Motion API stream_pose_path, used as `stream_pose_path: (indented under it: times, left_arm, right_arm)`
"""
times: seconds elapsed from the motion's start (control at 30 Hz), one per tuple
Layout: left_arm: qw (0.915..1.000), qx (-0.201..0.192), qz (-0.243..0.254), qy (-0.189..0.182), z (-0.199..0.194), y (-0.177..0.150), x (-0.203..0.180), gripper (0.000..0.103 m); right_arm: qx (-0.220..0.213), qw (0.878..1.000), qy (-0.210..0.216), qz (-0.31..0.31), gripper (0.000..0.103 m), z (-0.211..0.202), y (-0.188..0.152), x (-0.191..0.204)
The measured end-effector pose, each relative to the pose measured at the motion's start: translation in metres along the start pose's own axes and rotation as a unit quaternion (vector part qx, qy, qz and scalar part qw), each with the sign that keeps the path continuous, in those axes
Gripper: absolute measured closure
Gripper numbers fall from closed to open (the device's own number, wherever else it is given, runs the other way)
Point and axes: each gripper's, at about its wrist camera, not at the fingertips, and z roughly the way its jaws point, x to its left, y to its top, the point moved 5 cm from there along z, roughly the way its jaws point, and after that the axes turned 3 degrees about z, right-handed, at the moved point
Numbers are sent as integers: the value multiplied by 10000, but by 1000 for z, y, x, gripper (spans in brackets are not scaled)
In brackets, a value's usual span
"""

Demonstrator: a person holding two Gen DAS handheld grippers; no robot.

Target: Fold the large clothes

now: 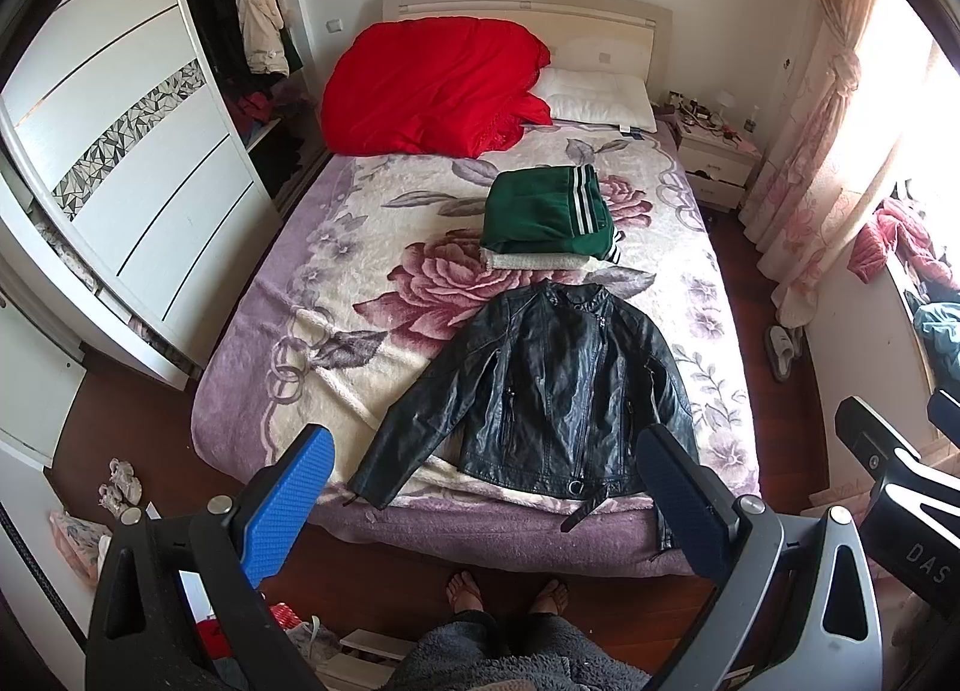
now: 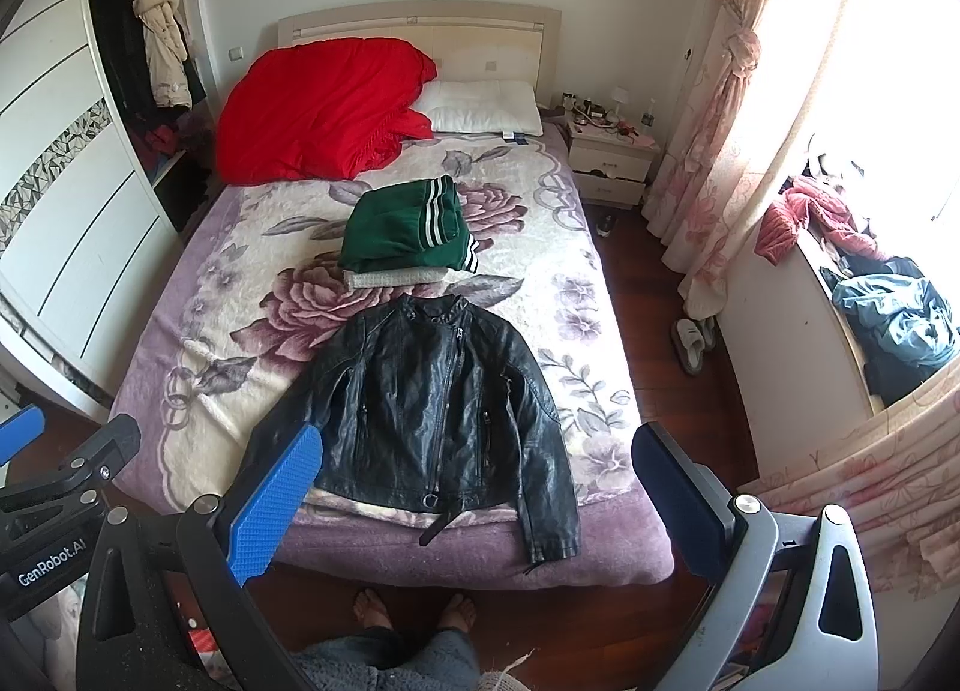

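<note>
A black leather jacket (image 1: 540, 391) (image 2: 432, 409) lies front up and spread flat at the foot of the bed, sleeves angled outward, hem and belt strap at the near edge. Beyond it sits a folded stack, a green garment with white stripes (image 1: 549, 211) (image 2: 408, 226) on a pale folded piece. My left gripper (image 1: 486, 457) is open, held high above the bed's near edge with nothing between its fingers. My right gripper (image 2: 477, 451) is also open and empty, hovering over the jacket's hem. Part of the right gripper shows at the right edge of the left wrist view.
The bed has a floral purple blanket (image 1: 372, 247) (image 2: 228, 295), a red quilt (image 1: 432, 84) and a white pillow (image 1: 600, 96) at the head. A wardrobe (image 1: 120, 150) stands left, a nightstand (image 2: 612, 156) and curtains right. A person's bare feet (image 1: 510, 595) stand at the foot of the bed.
</note>
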Motion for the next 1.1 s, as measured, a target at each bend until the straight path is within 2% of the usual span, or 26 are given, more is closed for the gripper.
stream_pose_path:
  times: [0.2,0.33,0.43,0.57,0.67,0.7,0.77,0.87,0.93,1.03,1.1]
  left_arm:
    - [10000,24,37,-74,17,8,1,0]
    - [9994,-288,164,100,44,16,2,0]
    - [9976,-560,237,342,82,23,10,0]
    - [9969,-506,351,482,152,19,17,0]
    - [9976,-117,375,569,218,8,15,0]
    - [9972,64,359,652,246,2,13,0]
    - [9963,303,313,747,279,-10,9,0]
    - [9933,671,179,924,341,-32,-4,0]
    - [9918,937,153,853,376,-46,-16,0]
    - [9891,1186,178,857,418,-66,-35,0]
    - [9850,1486,184,861,451,-86,-50,0]
  right_arm:
    - [55,10000,-6,29,0,4,-2,4]
    - [154,9997,11,180,0,21,-5,6]
    - [352,9971,167,652,0,62,-8,-8]
    - [805,9867,2,1410,0,143,-26,-55]
    - [1264,9719,-300,1964,0,213,-59,-104]
    - [1457,9650,-386,2146,0,242,-76,-124]
    - [1850,9499,-480,2473,0,293,-109,-159]
    - [2526,9190,-388,3002,0,382,-165,-210]
    - [2962,8966,-283,3280,2,453,-213,-239]
    - [3452,8775,-190,3324,2,536,-263,-256]
    - [3817,8655,14,3245,8,595,-294,-259]
